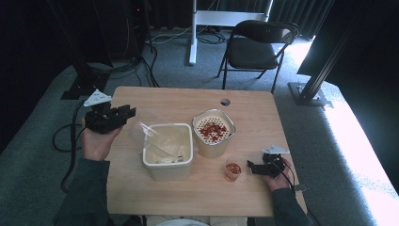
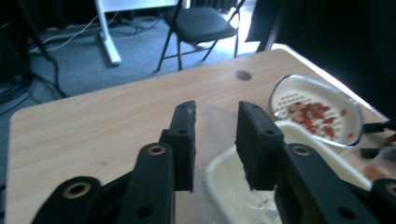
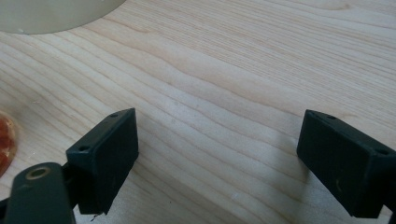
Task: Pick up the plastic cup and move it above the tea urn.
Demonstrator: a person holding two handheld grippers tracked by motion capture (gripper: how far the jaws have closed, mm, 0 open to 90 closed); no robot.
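My left gripper (image 1: pixel 123 114) hovers over the table's left side, beside a cream square bin (image 1: pixel 167 165) lined with a clear plastic bag (image 1: pixel 150 136). In the left gripper view its jaws (image 2: pixel 215 112) stand apart, with a faint edge of clear bag film (image 2: pixel 212 116) in the gap; the pads are not pressing on it. A cream pot with a perforated insert (image 1: pixel 214 129) holds red pieces. A small glass cup (image 1: pixel 233 170) of red pieces stands just left of my right gripper (image 1: pixel 251 167), which rests low over bare wood, jaws (image 3: pixel 217 135) wide open and empty.
The wooden table (image 1: pixel 188 101) has a cable hole (image 1: pixel 225 101) near its far edge. A black folding chair (image 1: pixel 259 44) and a white stand stand beyond it on grey carpet. Cables trail off the left edge. The cup's rim (image 3: pixel 3 144) shows beside the right gripper's left jaw.
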